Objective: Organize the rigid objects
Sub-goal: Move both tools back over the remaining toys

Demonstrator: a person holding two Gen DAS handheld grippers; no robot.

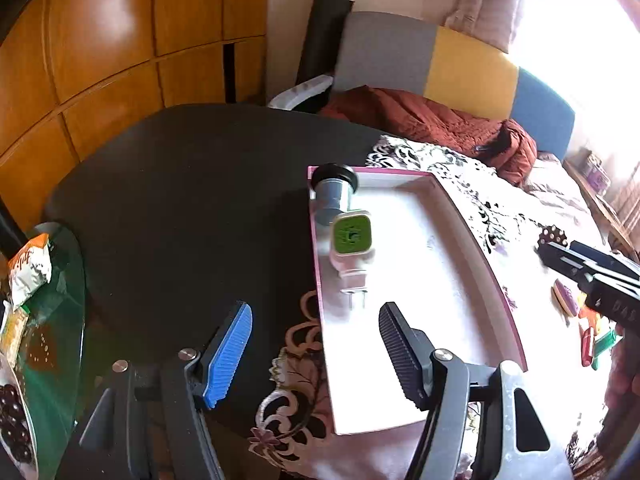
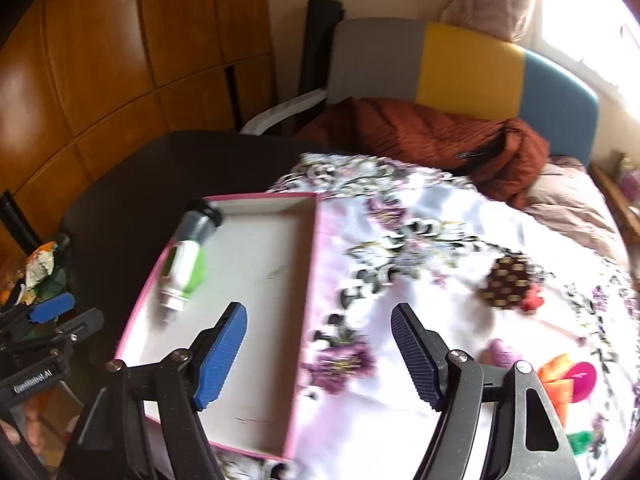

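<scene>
A dark round surface is sitting before wooden panelling, half draped in a floral cloth. A pink-rimmed tray is holding a green-and-white plug and a grey cylinder — touching, at its far corner. The left claw and right claw are both gaping wide, holding nothing. A pinecone is lying on the cloth, well apart.

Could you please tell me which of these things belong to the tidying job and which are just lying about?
For the job:
- pink-rimmed tray
- green-and-white plug adapter
- grey cylinder with black cap
- brown spotted piece
- small colourful toys

Lying about:
- rust-red quilted jacket
- snack packets
- floral cloth
</scene>
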